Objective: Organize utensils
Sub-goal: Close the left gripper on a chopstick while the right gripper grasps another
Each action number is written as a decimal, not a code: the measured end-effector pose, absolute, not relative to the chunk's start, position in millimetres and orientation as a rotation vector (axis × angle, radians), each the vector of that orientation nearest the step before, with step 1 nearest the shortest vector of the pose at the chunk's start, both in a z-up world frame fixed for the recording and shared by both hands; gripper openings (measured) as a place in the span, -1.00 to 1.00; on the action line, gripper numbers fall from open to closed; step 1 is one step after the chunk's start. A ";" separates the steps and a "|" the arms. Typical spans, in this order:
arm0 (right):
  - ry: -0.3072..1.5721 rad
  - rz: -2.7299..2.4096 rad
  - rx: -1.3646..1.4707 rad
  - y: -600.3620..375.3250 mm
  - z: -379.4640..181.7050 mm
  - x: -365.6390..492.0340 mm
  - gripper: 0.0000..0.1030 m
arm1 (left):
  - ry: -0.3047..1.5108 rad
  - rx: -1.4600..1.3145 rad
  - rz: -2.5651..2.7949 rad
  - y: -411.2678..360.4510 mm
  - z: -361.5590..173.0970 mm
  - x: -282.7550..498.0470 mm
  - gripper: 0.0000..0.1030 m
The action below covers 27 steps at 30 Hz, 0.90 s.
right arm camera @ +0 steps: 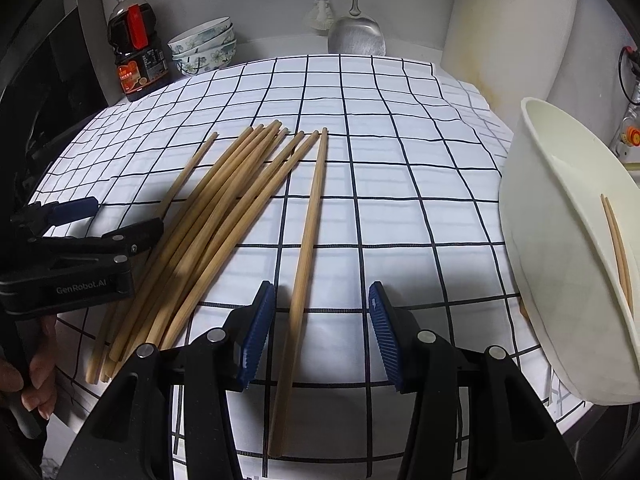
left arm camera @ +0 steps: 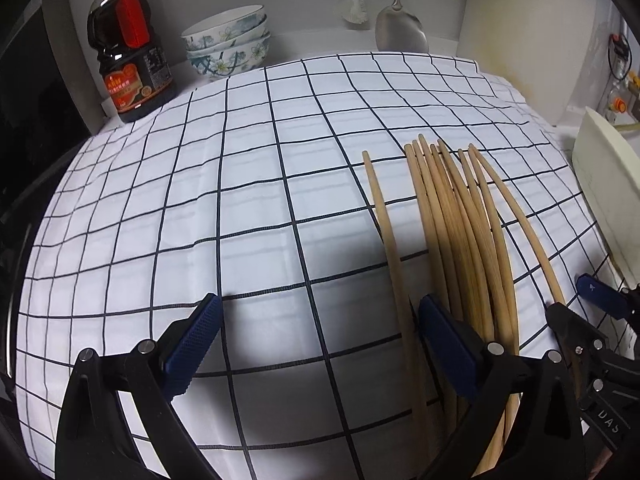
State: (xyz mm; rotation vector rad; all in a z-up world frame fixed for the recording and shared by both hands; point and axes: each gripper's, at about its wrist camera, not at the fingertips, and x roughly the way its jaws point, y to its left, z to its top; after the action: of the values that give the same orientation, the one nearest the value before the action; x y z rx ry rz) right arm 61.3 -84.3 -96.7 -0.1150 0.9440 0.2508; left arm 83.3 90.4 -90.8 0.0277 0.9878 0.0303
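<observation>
**Two grippers over the chopstick spread, neither gripping**

Several wooden chopsticks (right arm camera: 224, 216) lie in a loose fan on the checked cloth (right arm camera: 400, 184), left of centre in the right wrist view, tips toward the upper middle of the frame. One single chopstick (right arm camera: 304, 280) lies apart from the fan, running from the centre down to the lower middle.

Right gripper (right arm camera: 322, 332): lower centre of its own view, jaws apart, the single chopstick passing between the blue pads (right arm camera: 256, 336) (nearer the left pad; no pad seen pressing on it). Released, nothing grasped.

Left gripper (left arm camera: 320, 344): lower part of the left wrist view, jaws wide apart over bare cloth. One stray chopstick (left arm camera: 390, 240) runs just left of its right-hand pad; the fan lies beyond that pad. Nothing grasped.

White tub (right arm camera: 560, 240): right edge of the right wrist view, tilted, a pair of chopsticks (right arm camera: 618, 248) inside.

Background, upper left: dark sauce bottle (right arm camera: 138, 52), stacked floral bowls (right arm camera: 204, 46). Upper centre: hanging metal spatula (right arm camera: 356, 36).
</observation>
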 end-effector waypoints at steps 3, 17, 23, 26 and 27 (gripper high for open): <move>0.939 0.255 -0.123 -83.2 -96.9 60.7 -0.10 | 0.979 0.014 0.017 90.3 -91.1 81.4 0.80; 0.917 0.310 -0.179 -70.2 -96.2 54.7 -0.84 | 0.931 0.042 -0.053 72.7 -83.2 72.7 -0.59; 0.926 0.320 -0.127 -75.3 -94.2 56.2 -0.87 | 0.941 -0.004 -0.085 77.0 -82.1 72.3 -0.84; 0.911 0.316 -0.108 -77.4 -88.8 55.1 -0.88 | 0.953 -0.039 -0.092 82.7 -80.8 71.9 -0.86; 0.904 0.316 -0.099 -78.7 -85.8 54.7 -0.88 | 0.951 -0.040 -0.090 83.5 -79.5 71.2 -0.86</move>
State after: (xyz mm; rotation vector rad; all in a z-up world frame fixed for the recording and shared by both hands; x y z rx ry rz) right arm 54.7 -78.7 -85.8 -0.0990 0.9036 0.3156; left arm 71.2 83.5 -79.5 -0.0401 0.9508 -0.0903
